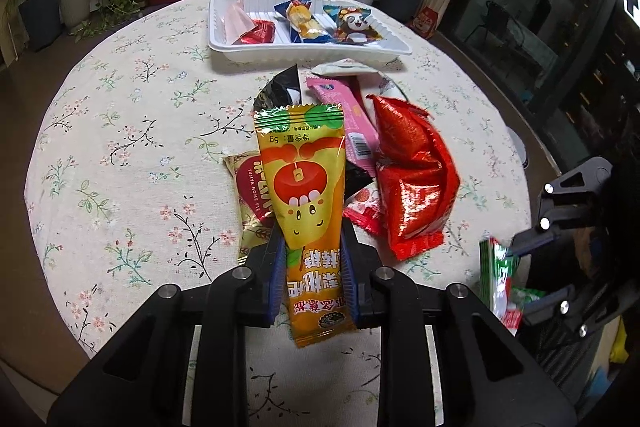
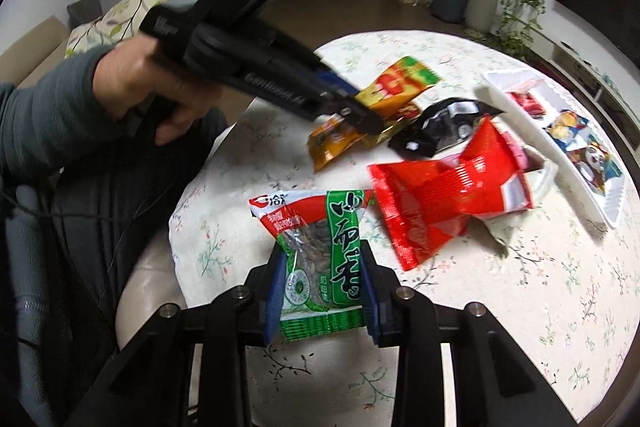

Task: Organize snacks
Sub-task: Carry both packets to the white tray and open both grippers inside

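My left gripper (image 1: 314, 267) is shut on a yellow-orange lollipop packet (image 1: 304, 179) and holds it lifted over the snack pile. The right wrist view shows that left gripper (image 2: 360, 115) and its packet (image 2: 384, 91) above the table. My right gripper (image 2: 324, 267) is shut on a green seed packet (image 2: 320, 247), raised near the table's edge. In the left wrist view the right gripper (image 1: 520, 247) and the green packet (image 1: 498, 279) are at the far right. A white tray (image 1: 312, 54) at the back holds several wrapped snacks.
On the floral tablecloth lie a large red packet (image 1: 412, 179), a black packet (image 1: 280, 93), a pink packet (image 1: 352, 123) and a red-gold pie packet (image 1: 250, 195). A person's hand (image 2: 136, 83) grips the left tool. Potted plants and a low white shelf stand behind the round table.
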Motion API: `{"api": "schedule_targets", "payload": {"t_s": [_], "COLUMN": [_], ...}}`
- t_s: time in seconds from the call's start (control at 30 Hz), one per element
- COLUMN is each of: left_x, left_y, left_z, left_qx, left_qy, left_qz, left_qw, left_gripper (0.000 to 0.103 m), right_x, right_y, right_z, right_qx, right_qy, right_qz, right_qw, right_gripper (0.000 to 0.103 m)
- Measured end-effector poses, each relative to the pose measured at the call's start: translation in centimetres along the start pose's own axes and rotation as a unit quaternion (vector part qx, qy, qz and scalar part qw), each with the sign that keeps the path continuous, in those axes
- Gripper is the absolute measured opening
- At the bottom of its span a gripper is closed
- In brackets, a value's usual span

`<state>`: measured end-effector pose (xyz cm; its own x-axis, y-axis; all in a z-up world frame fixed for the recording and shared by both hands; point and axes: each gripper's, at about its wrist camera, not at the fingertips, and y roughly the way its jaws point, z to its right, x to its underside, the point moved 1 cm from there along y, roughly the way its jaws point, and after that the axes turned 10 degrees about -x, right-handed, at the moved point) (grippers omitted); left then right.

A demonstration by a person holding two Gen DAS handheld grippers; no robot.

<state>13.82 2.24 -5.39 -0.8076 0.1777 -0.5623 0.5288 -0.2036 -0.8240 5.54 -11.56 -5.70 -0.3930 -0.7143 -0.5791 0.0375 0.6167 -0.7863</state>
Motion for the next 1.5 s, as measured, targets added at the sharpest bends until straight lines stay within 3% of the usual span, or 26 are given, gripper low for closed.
{"api": "schedule_targets", "payload": {"t_s": [0.27,0.47,0.67,0.83,1.0,1.13,1.3,1.5], "left_x": [-1.5,-4.1,-8.8,-14.6,-20.3,-24.5,-28.0,-29.1], "left_y": [-2.8,-4.3,-4.6,-3.5,-0.5,3.8,8.5,12.8], "left_z": [-0.1,-0.9,-1.7,-1.9,-2.0,-1.8,-1.8,-2.0], "left_qx": [0.016,0.025,0.027,0.03,0.024,0.017,0.016,0.013], "left_qy": [-0.006,-0.01,-0.006,0.003,0.014,0.02,0.018,0.014], "left_qz": [0.03,0.048,0.066,0.069,0.059,0.037,0.011,-0.008], "left_qw": [0.9994,0.9985,0.9974,0.9972,0.9979,0.999,0.9996,0.9998], "left_gripper": [0.022,0.022,0.022,0.022,0.022,0.022,0.022,0.022], "right_x": [-0.3,-0.3,-1.0,-2.6,-5.3,-7.5,-10.4,-12.0], "right_y": [-2.9,-6.1,-10.0,-13.5,-15.6,-15.6,-12.9,-8.9], "right_z": [1.9,4.0,6.7,10.5,14.8,18.5,23.0,28.4], "right_qx": [0.011,0.03,0.061,0.097,0.138,0.165,0.181,0.183], "right_qy": [0.043,0.087,0.143,0.217,0.274,0.307,0.332,0.371], "right_qz": [0.075,0.138,0.218,0.279,0.303,0.301,0.274,0.224], "right_qw": [0.996,0.986,0.964,0.93,0.902,0.888,0.884,0.882], "right_gripper": [0.035,0.035,0.035,0.035,0.035,0.035,0.035,0.035]}}
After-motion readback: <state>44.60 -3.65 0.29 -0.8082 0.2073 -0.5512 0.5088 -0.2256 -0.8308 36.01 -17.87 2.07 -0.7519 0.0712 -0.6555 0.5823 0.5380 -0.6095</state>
